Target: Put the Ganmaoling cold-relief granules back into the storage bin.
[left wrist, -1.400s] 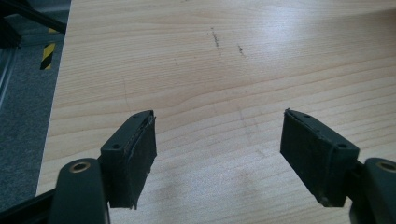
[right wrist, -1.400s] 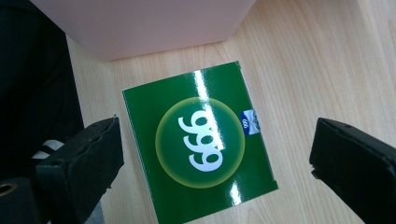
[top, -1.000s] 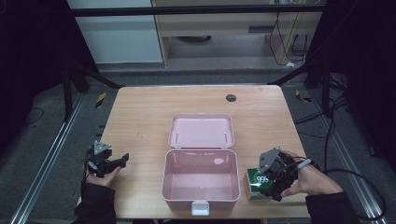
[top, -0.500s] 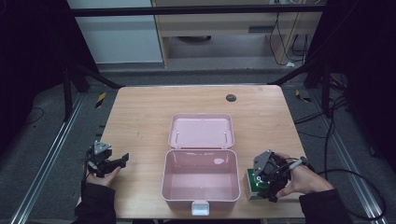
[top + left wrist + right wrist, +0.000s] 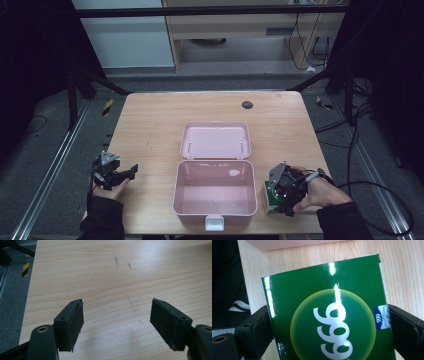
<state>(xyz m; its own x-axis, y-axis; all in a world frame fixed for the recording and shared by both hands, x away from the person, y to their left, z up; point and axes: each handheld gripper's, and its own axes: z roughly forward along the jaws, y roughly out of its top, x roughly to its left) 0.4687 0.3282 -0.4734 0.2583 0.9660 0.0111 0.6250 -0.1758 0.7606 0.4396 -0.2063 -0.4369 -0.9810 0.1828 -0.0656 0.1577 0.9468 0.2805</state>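
While the right tool (image 5: pixel 281 196) sits over a green box (image 5: pixel 327 315) at the near right edge of the counter (image 5: pixel 150 130), its two black jaws have just been closing and now lie against the box's two side faces, so the box fills the gap between them. In the right gripper view the box's glossy top shows a yellow-green circle with white numerals, and a small blue label sits beside the jaw on that view's right. Just beyond the tool's tip, to its left in the high view, stands a pink lunch box (image 5: pixel 215 192) with its lid (image 5: pixel 215 140) thrown back flat on the counter; the tray holds nothing but a small pale glint on its floor, and the lid is likewise bare. A white latch (image 5: pixel 214 222) hangs at the tray's near rim. Well apart on the other side of the pink lunch box, the left tool (image 5: pixel 117 320) rests low over bare wood, jaws spread wide with nothing between them.
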